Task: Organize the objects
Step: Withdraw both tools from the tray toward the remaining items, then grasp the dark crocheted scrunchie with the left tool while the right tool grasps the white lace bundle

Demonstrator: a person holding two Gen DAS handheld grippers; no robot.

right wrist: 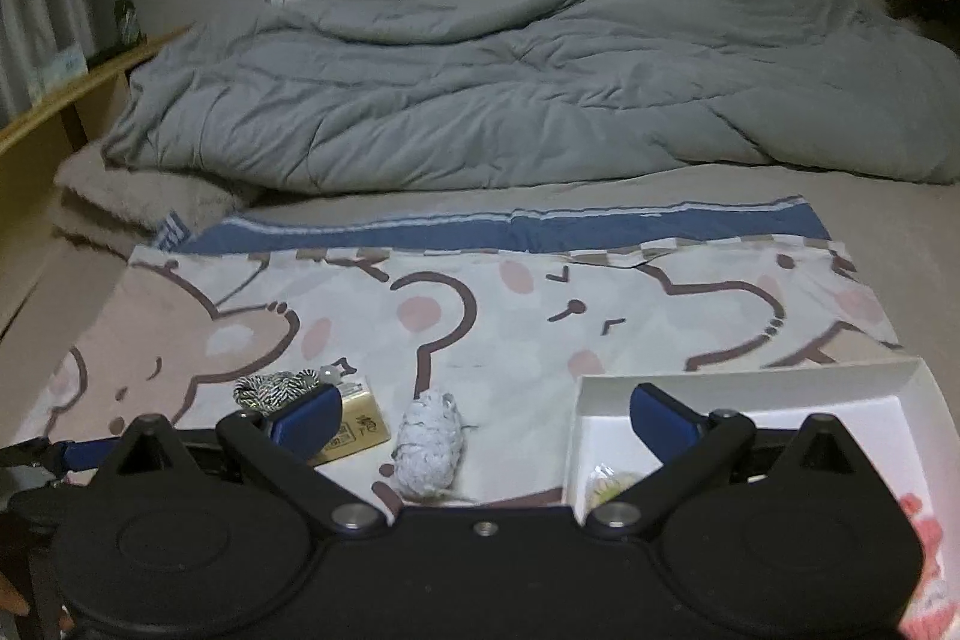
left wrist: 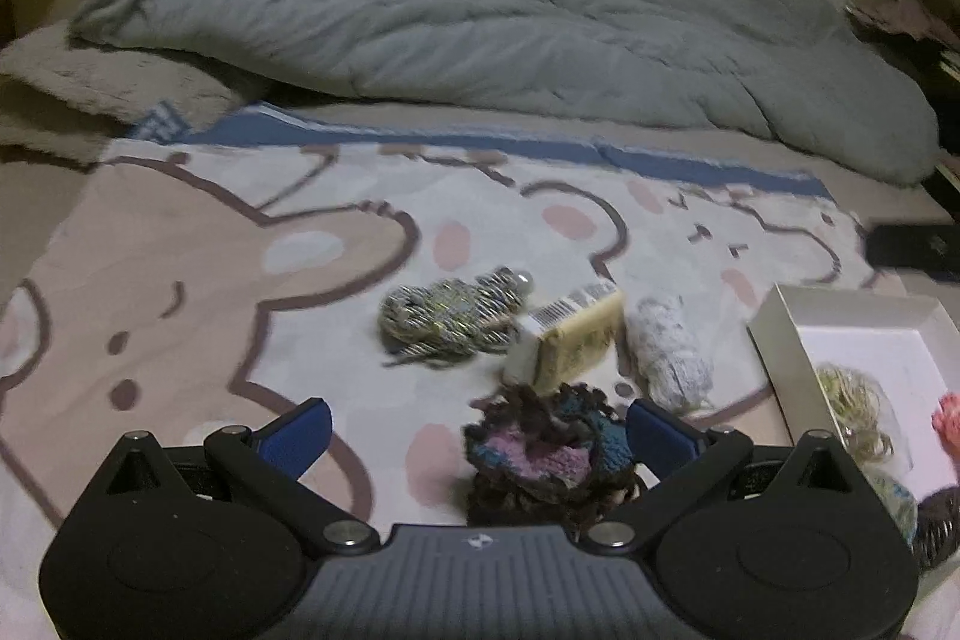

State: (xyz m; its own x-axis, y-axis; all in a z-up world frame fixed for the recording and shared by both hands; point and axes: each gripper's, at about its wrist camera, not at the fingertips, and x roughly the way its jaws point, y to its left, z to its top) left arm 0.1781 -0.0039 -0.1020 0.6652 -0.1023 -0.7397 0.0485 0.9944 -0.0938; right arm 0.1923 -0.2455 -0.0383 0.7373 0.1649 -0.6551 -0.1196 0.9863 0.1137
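Observation:
On the bear-print cloth (left wrist: 180,250) lie a striped scrunchie (left wrist: 450,316), a yellow barcoded box (left wrist: 570,340) and a pale grey knitted scrunchie (left wrist: 672,358). My left gripper (left wrist: 477,436) is open, and a dark purple-blue crocheted scrunchie (left wrist: 552,454) sits between its blue pads, close to the right pad. A white box (left wrist: 774,334) at the right holds a yellowish scrunchie (left wrist: 852,412) and a pink item (left wrist: 948,424). My right gripper (right wrist: 483,421) hangs open and empty above the grey scrunchie (right wrist: 429,442), with the white box (right wrist: 750,382) under its right finger.
A rumpled grey duvet (left wrist: 480,16) covers the far half of the bed, with a beige fleece blanket (left wrist: 90,82) at the left. A dark flat object (left wrist: 912,244) lies on the sheet at the right. Wooden shelves (right wrist: 72,88) flank the bed.

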